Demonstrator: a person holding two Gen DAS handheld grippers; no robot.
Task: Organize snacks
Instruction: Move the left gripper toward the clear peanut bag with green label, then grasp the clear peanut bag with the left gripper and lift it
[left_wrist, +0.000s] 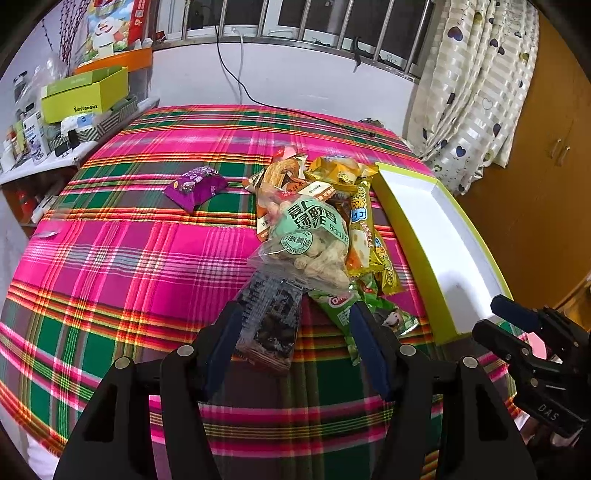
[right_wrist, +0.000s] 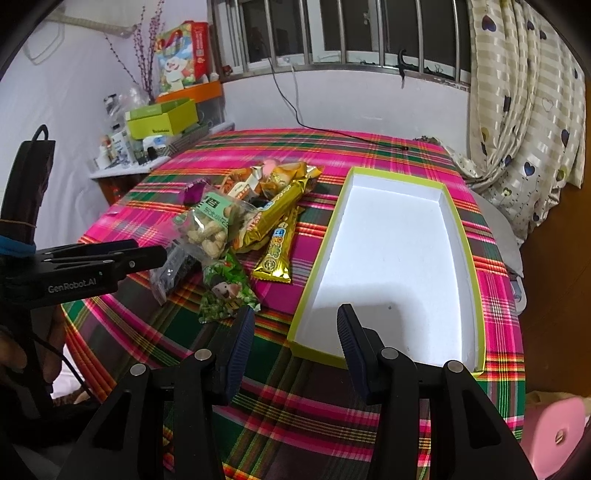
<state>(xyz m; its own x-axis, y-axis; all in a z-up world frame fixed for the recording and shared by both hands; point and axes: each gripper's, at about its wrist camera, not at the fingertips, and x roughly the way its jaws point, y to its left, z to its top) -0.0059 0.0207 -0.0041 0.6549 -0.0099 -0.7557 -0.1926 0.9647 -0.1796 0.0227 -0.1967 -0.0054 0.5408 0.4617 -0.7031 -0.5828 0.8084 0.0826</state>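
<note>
Left gripper (left_wrist: 295, 314) wide, straddling dark seaweed pkt (left_wrist: 267, 325) at pile's near edge: centre, close on pkt only. Right gripper (right_wrist: 295, 325) half-open, empty, over box (right_wrist: 458, 229) near corner.

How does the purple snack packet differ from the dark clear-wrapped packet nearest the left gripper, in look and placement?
The purple snack packet is opaque and puffy; the dark clear-wrapped packet is see-through, flat and long. The purple packet lies alone on the plaid cloth, apart from the snack pile; the dark packet sits at the pile's near edge, partly under a clear bag, between the left gripper's open fingers. Neither is in the white tray yet.
</note>
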